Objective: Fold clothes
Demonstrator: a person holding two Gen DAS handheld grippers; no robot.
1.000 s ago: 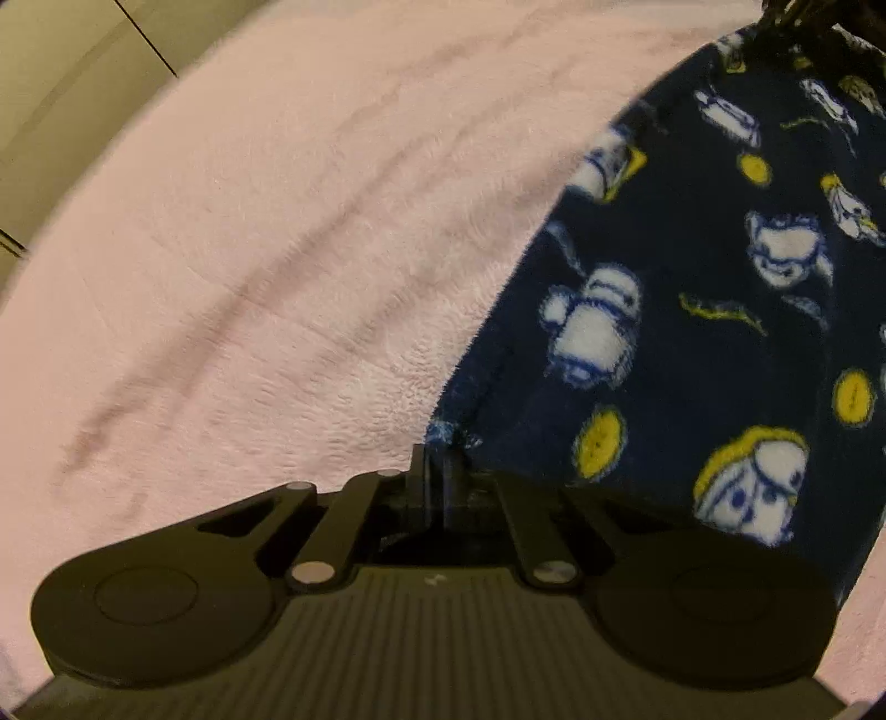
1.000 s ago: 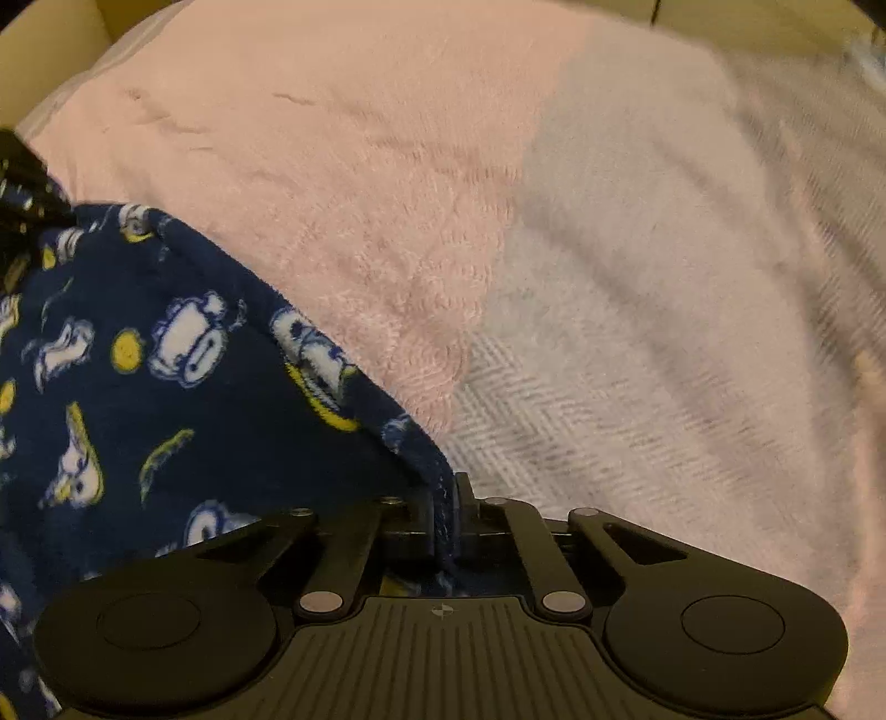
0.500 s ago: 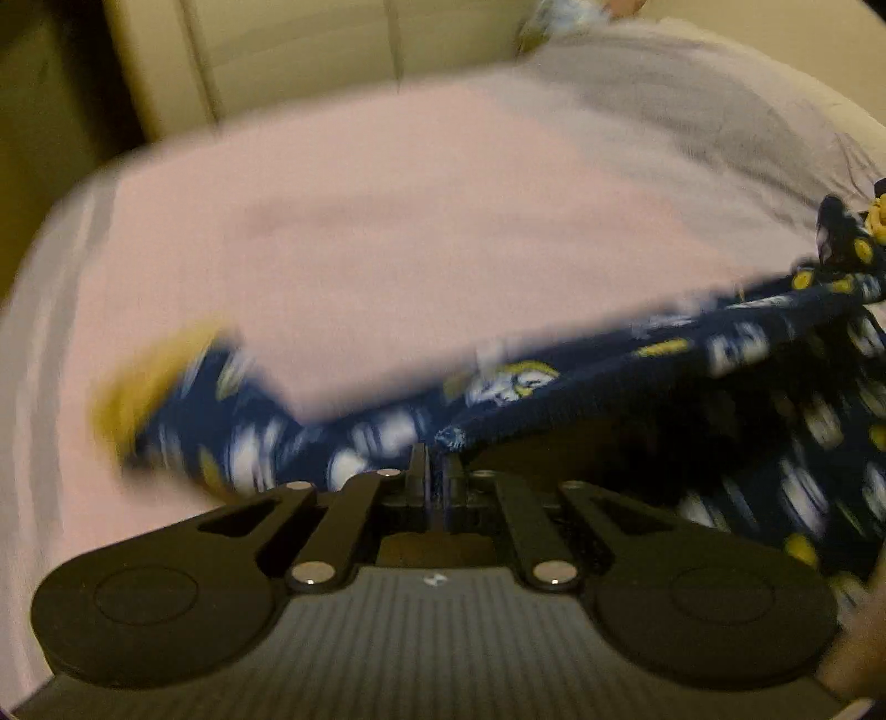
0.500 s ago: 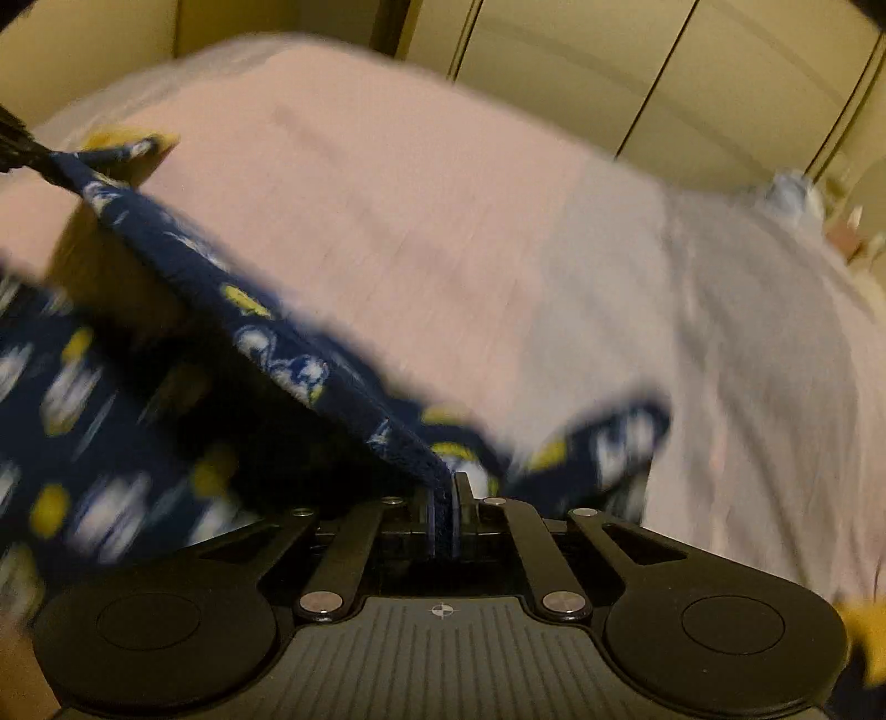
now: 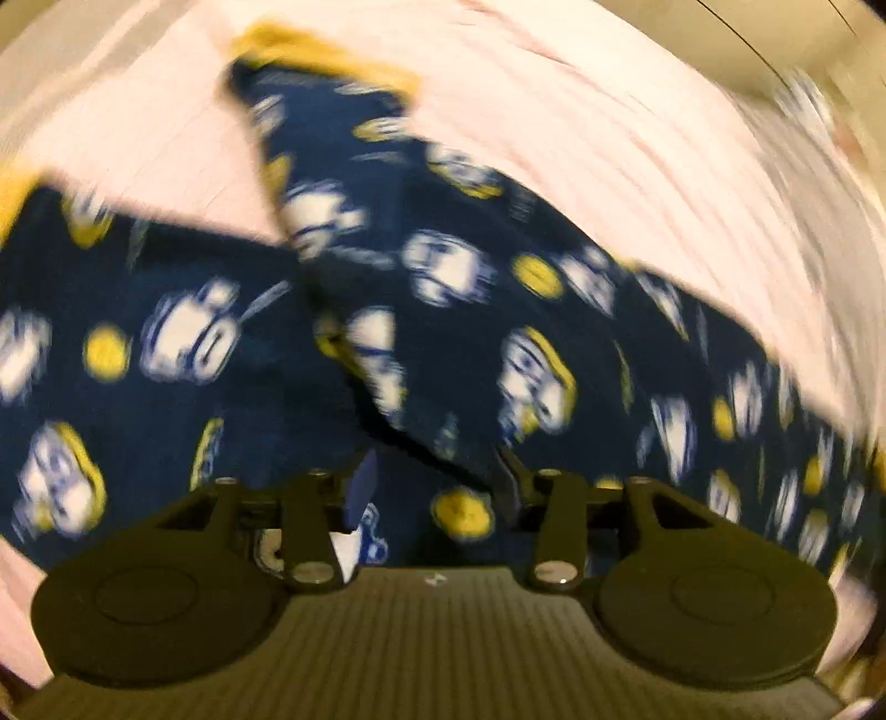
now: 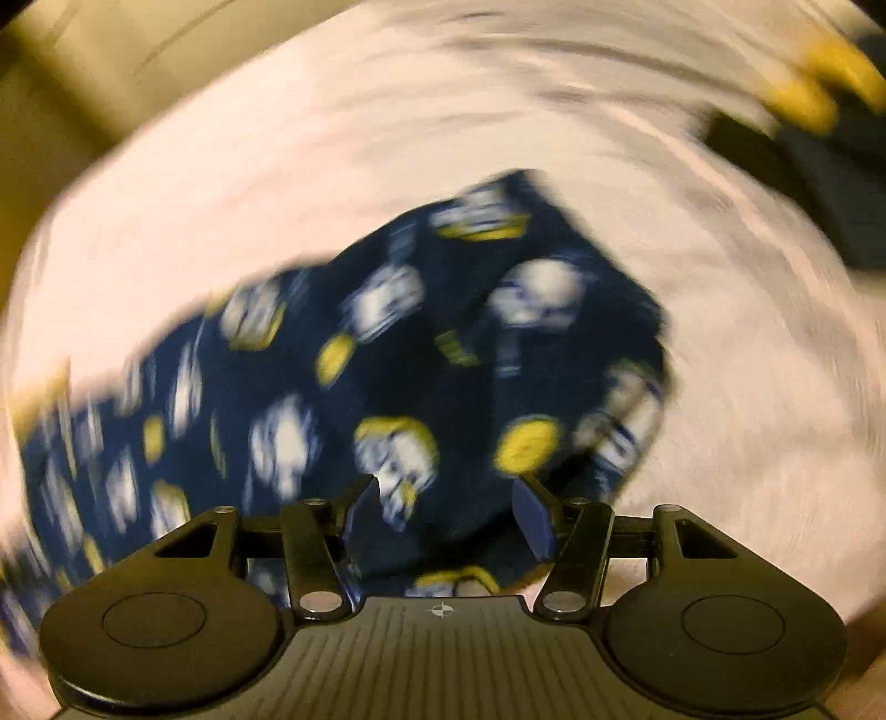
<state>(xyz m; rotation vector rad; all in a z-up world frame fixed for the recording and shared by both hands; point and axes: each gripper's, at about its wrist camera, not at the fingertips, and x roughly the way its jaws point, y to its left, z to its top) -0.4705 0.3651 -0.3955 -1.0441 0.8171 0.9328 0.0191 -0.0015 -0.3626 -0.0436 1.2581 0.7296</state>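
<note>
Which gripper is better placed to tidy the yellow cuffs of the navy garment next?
Probably left: the left gripper, jaws just opened, faces a yellow cuff of the navy garment. The right gripper sees cuffs only far aside.

Navy garment [image 5: 454,288], white-yellow cartoon print; pink blanket [image 5: 637,144].

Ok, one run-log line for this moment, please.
step: releasing fold | left gripper: open, jaws just opening | right gripper: open, jaws just opening | navy printed garment: on pink blanket | frames: blurred
</note>
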